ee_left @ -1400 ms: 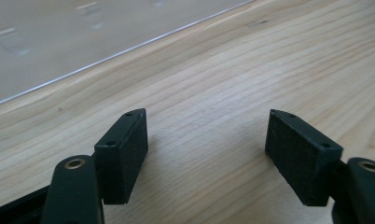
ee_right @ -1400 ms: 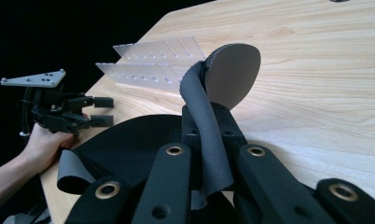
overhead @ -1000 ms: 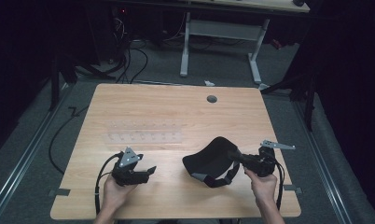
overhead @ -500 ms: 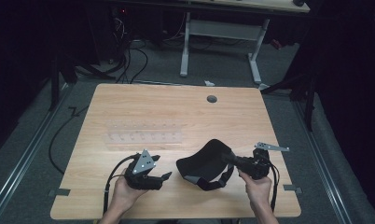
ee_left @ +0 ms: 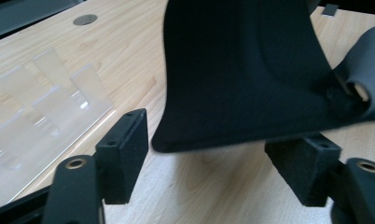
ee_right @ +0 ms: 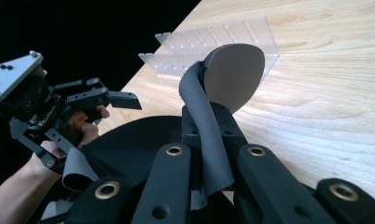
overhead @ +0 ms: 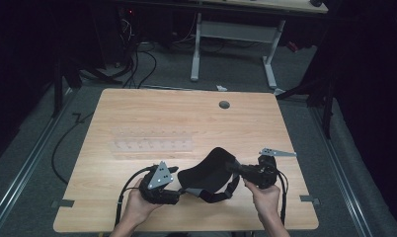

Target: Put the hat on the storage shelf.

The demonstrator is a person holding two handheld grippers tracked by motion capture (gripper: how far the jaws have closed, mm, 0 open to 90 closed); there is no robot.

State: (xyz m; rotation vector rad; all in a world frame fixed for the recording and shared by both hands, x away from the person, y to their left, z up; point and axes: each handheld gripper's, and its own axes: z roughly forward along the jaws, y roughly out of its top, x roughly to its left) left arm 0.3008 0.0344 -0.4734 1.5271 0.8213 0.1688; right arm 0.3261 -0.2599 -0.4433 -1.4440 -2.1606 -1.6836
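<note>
High view shows one wooden surface [overhead: 137, 113] carrying one clear plastic rack [overhead: 152, 143] and one black fabric piece [overhead: 209, 173], with two hands [overhead: 137, 207] entering from 6 o'clock, each holding one tool. The left tool [overhead: 179, 190] sits at about 7 o'clock on the surface, its grey three-cornered plate on top, and the right tool [overhead: 236, 169] sits at about 5 o'clock. The black fabric piece lies between them, near the 6 o'clock edge, with a strap looping under it. The clear plastic rack lies flat toward 9 o'clock from the middle, apart from the fabric. One round grey grommet [overhead: 224, 104] is set in the surface toward 12 o'clock. In the left gripper view the left tool's two jaws stand spread apart, released, with the fabric's lower edge [ee_left: 241, 79] hanging just above the gap and touching neither pad. In the right gripper view the right tool [ee_right: 209, 154] is clenched on a grey-lined fold of the fabric [ee_right: 209, 130], which rises between its jaws.
</note>
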